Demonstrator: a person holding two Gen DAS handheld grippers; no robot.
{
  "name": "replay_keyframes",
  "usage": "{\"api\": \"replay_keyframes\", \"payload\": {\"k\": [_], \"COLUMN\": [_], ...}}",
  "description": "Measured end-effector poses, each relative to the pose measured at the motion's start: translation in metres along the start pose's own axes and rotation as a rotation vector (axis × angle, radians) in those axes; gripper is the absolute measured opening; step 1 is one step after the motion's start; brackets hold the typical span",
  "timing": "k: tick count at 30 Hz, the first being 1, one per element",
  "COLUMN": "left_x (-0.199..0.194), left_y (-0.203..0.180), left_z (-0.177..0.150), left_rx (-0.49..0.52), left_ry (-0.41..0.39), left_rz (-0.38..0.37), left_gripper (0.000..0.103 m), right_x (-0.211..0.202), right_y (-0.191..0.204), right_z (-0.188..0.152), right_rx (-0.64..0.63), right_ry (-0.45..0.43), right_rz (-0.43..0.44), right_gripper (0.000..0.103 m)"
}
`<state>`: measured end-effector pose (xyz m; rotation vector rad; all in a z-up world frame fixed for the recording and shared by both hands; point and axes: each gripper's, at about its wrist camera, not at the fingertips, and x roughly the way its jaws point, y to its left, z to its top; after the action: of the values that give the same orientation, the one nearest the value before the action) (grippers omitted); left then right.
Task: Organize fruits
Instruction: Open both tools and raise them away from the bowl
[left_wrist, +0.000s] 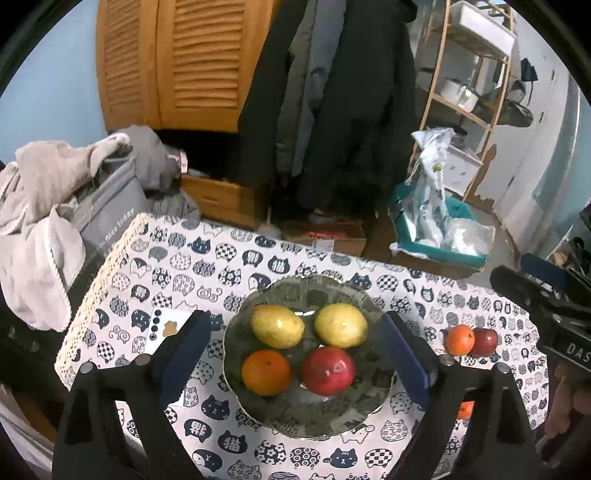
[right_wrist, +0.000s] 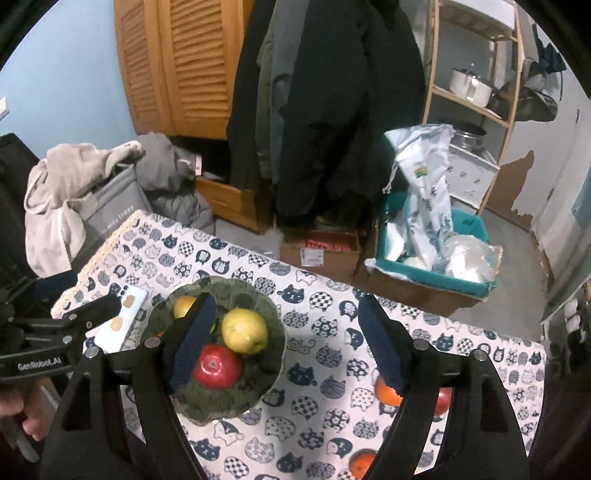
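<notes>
A green glass plate (left_wrist: 258, 410) sits on the cat-print tablecloth and holds two yellow fruits (left_wrist: 277, 326), an orange (left_wrist: 266, 372) and a red apple (left_wrist: 328, 370). My left gripper (left_wrist: 295, 354) is open and empty, its fingers either side of the plate. To the right on the cloth lie a loose orange (left_wrist: 459, 340) and a loose red apple (left_wrist: 484, 341); another orange (left_wrist: 466, 409) peeks from behind the right finger. In the right wrist view the plate (right_wrist: 273, 354) is at left. My right gripper (right_wrist: 284, 347) is open and empty above the cloth, with loose fruit (right_wrist: 386, 393) behind its right finger.
A white card (left_wrist: 162, 332) lies left of the plate. The table's far edge borders a grey bag with clothes (left_wrist: 110, 206), a cardboard box (left_wrist: 325, 236) and a teal bin (left_wrist: 439, 236). Coats hang behind. The right gripper's body (left_wrist: 546, 306) shows at right.
</notes>
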<state>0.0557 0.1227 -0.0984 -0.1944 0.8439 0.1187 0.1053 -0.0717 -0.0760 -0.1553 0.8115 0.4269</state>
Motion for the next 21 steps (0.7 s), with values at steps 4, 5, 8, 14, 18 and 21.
{"api": "replay_keyframes", "payload": {"k": [4,5,8,14,18,21], "left_x": [-0.012,-0.015,-0.024,-0.043,-0.050,-0.054], "left_y": [-0.007,-0.009,-0.016,-0.033,-0.045,-0.055], "left_z": [0.002,0.003,0.004,0.006,0.006,0.006], "left_rx": [0.012,0.016,0.030,0.069,0.083,0.098], "left_ry": [-0.027,-0.033,-0.053,-0.104,-0.118,-0.125], "left_rz": [-0.006,-0.008,-0.021,-0.027,-0.044,-0.052], "left_gripper": [0.096,0.096,0.099,0.102,0.102,0.102], "right_x": [-0.021,-0.027,-0.042,-0.068,-0.082,-0.093], "right_y": [-0.008,-0.011,-0.019,-0.035,-0.046,-0.054], "right_z": [-0.005,-0.007,-0.011,-0.020,-0.026,-0.031], "right_rx": [0.000,0.000,0.001,0.011,0.022,0.023], "right_ry": [-0.026,-0.037,-0.059,-0.095,-0.115,-0.130], "right_rz": [-0.002,-0.001,-0.003,-0.015,-0.025,-0.043], "right_gripper": [0.081,0.082,0.083,0.084,0.086,0.086]}}
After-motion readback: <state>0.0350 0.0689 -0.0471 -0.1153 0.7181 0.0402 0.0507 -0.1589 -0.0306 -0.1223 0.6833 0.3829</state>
